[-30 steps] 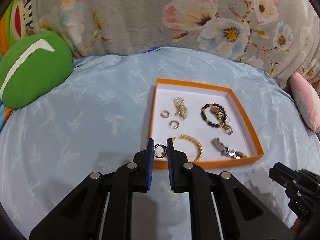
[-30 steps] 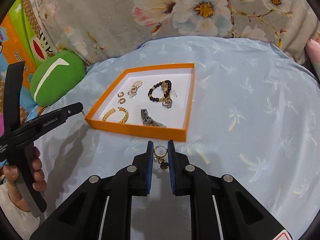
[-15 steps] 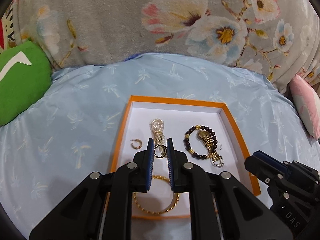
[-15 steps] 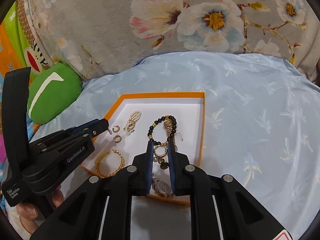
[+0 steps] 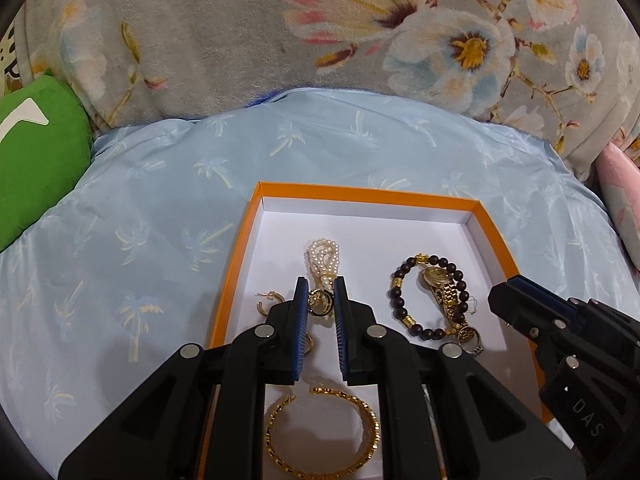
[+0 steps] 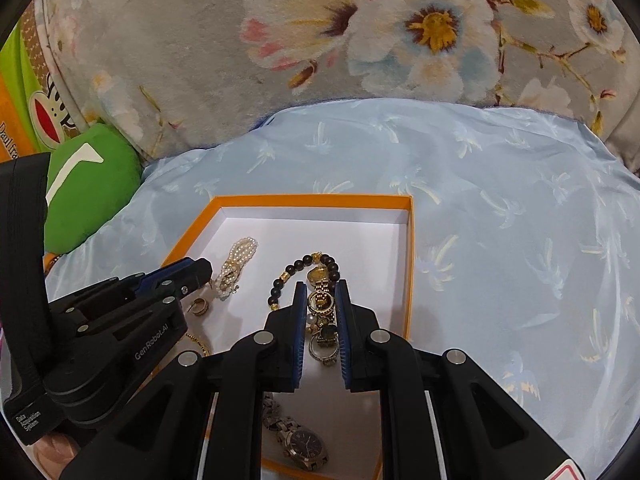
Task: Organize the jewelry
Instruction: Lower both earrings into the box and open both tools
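An orange box [image 5: 240, 236] with a white floor lies on the blue bed cover; it also shows in the right wrist view [image 6: 408, 248]. In it lie a pearl piece [image 5: 323, 254], a dark bead bracelet with a gold watch [image 5: 430, 294], a gold bangle [image 5: 324, 434], a small gold hoop [image 5: 269, 302] and a silver watch [image 6: 298, 446]. My left gripper [image 5: 320, 304] is shut on a gold ring [image 5: 320, 303] above the box floor. My right gripper [image 6: 321, 304] is shut on a gold ring with a dangling charm [image 6: 321, 303], over the bead bracelet.
A green cushion [image 5: 32, 160] lies at the left. A grey floral blanket [image 5: 320, 20] rises behind the bed cover. A pink pillow [image 5: 624, 204] is at the right edge. The right gripper's body [image 5: 568, 340] sits close beside the left one over the box.
Both grippers have moved forward from in front of the box to over its inside, each still holding its ring. The two grippers have come closer together.
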Demonstrator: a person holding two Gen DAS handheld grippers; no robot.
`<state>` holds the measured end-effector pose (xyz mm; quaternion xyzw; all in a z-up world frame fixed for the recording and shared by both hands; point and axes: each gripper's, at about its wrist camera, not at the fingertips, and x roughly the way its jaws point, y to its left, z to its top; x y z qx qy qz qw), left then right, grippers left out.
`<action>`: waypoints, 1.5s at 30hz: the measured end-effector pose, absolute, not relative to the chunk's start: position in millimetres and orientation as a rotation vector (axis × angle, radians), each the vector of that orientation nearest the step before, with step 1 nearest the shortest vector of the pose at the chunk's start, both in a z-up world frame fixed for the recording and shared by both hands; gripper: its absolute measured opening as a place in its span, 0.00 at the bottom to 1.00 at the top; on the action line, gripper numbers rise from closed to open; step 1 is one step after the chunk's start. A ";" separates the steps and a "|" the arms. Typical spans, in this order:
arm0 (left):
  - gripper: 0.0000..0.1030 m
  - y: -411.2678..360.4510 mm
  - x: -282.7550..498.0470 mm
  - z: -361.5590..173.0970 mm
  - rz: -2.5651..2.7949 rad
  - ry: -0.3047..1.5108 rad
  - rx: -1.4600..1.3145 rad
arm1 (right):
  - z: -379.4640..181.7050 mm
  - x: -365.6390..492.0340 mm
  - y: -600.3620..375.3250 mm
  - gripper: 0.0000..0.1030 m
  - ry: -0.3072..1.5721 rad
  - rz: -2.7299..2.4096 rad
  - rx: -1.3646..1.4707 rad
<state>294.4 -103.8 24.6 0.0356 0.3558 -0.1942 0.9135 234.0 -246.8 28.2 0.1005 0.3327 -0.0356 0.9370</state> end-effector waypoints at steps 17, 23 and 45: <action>0.12 -101.3 297.5 19.3 -0.401 0.738 0.071 | 18.3 237.1 -247.4 0.13 0.695 -0.083 0.186; 0.12 -101.8 298.5 17.8 -0.399 0.747 0.069 | 17.7 237.7 -247.8 0.13 0.699 -0.082 0.190; 0.14 -104.6 296.3 17.7 -0.383 0.735 0.099 | 18.0 238.3 -247.3 0.14 0.688 -0.090 0.179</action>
